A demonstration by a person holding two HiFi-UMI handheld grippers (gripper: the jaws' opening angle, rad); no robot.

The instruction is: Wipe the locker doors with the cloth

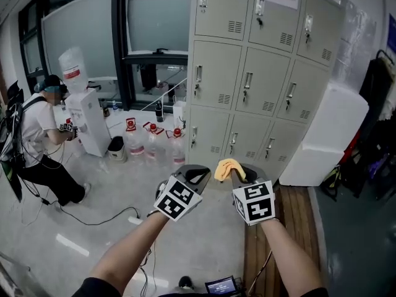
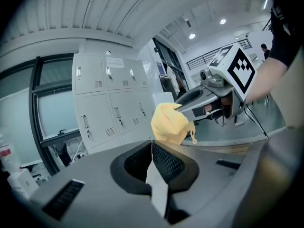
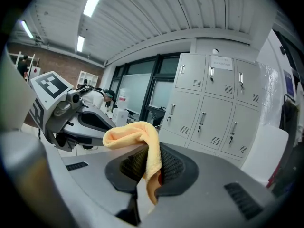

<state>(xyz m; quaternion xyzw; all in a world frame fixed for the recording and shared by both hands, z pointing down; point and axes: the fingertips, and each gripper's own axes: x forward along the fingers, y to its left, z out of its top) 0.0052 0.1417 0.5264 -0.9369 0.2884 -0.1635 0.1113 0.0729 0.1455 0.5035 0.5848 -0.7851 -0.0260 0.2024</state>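
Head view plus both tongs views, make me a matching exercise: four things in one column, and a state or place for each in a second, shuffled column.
Column one:
1. cloth
2. left tongs
3. lockers
4. water jugs

Column two:
A. standing on the floor, red caps
B. shut, nothing between them
C. yellow, pinched in the right tongs
D. pale grey, doors closed

Pairs: 1-C, 2-B, 3-D, 4-A.
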